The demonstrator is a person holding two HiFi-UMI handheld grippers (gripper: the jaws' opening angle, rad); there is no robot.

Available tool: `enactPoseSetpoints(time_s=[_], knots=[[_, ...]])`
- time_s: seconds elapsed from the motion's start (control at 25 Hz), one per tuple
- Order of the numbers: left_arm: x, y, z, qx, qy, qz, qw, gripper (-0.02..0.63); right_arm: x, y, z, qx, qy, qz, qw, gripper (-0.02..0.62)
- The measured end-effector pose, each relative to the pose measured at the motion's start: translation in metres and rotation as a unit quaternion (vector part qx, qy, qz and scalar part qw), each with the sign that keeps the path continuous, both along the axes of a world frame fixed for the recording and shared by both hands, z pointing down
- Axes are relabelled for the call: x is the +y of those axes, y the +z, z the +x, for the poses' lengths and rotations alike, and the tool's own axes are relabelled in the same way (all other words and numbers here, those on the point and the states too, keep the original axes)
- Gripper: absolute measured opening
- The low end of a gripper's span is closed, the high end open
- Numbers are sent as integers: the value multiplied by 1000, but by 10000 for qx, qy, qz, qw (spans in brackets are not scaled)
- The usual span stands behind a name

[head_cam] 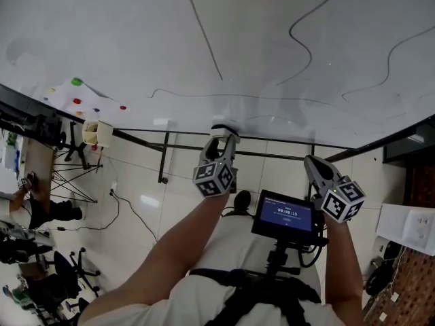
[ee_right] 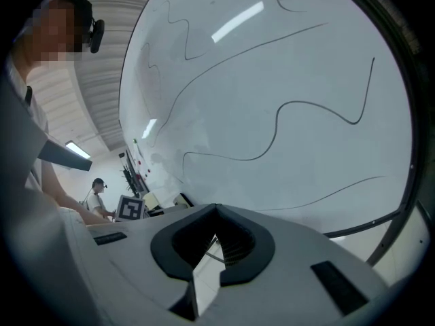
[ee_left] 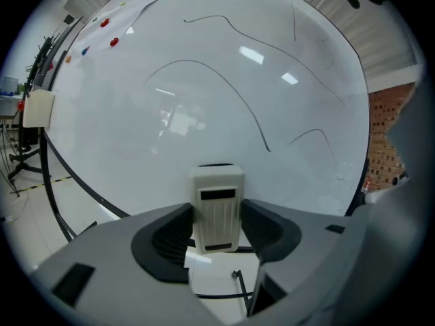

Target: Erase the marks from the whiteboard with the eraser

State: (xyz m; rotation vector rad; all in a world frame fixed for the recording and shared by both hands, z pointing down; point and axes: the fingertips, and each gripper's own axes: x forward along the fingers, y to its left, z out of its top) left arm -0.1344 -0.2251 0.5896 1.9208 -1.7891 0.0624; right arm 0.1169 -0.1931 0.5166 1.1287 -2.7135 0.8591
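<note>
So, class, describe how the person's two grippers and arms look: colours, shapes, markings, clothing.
The left gripper and right gripper are pale grey plastic; dark ribbed pads line their tongs. Each carries a cube of black-and-white square markers. No cables show on them. The forearms are bare; the person wears a light top and black harness straps.

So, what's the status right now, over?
Left gripper shut on eraser, low on whiteboard. Right gripper shut, empty. Marks not yet erased. Nothing in the way.

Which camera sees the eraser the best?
The left gripper view: the eraser fills its middle, upright, clamped between the left gripper's jaws. The head view shows only its far end, past the gripper. The right gripper view misses it.
</note>
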Motion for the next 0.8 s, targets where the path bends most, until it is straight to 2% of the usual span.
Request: enactPoseSetpoints(time_s=[0.16,0.28,0.36,0.56,0.68,0.8], knots=[[0,3,18,132,174,-46,9998,253,0,-2,10,-20,45,20,10000,9],[2,1,13,-181,231,-60,9996,252,-3,-4,17,-65,110,45,9999,9],[3,0,-3,-423,92,-69,9990,252,-4,-5,19,-83,130,57,9999,9],[6,-2,-72,-811,-604,-133,9948,252,-1,-4,21,-92,145,43,9998,9],[6,-5,-95,-1264,-634,-139,9899,252,-1,-3,22,-87,171,45,9998,9],[5,-4,-94,-1412,-535,-120,9885,252,-2,-3,23,-77,199,51,9998,9]])
